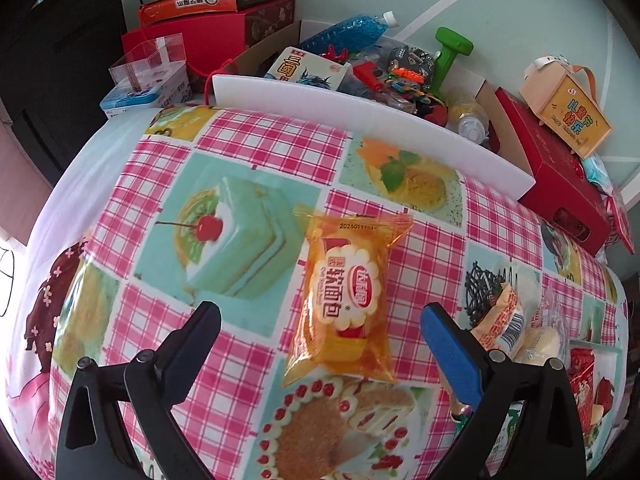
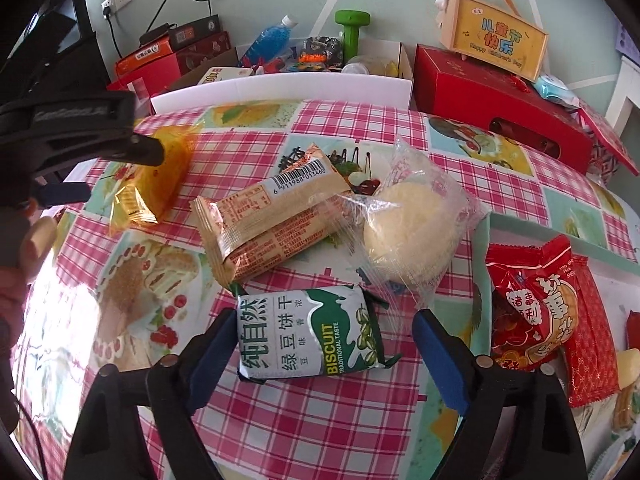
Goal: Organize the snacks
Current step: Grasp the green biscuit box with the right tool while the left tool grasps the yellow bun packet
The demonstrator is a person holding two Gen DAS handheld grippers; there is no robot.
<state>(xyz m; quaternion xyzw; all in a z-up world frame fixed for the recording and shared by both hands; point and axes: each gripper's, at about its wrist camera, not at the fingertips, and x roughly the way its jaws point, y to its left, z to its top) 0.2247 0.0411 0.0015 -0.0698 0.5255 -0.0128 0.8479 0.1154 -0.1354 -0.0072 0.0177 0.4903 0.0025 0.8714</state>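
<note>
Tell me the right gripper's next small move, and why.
Probably close the right gripper on the green biscuit pack: the pack lies between its open fingers, one pad near its left end and the other clear, so nothing is held yet.

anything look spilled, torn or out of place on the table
Nothing spilled or torn. The snacks just lie unsorted at odd angles: the tan packet leans across the clear-wrapped bun, and the orange bread pack lies apart from them.

Glossy plastic wrappers on the bread pack and biscuit pack; tablecloth smooth, shiny.
</note>
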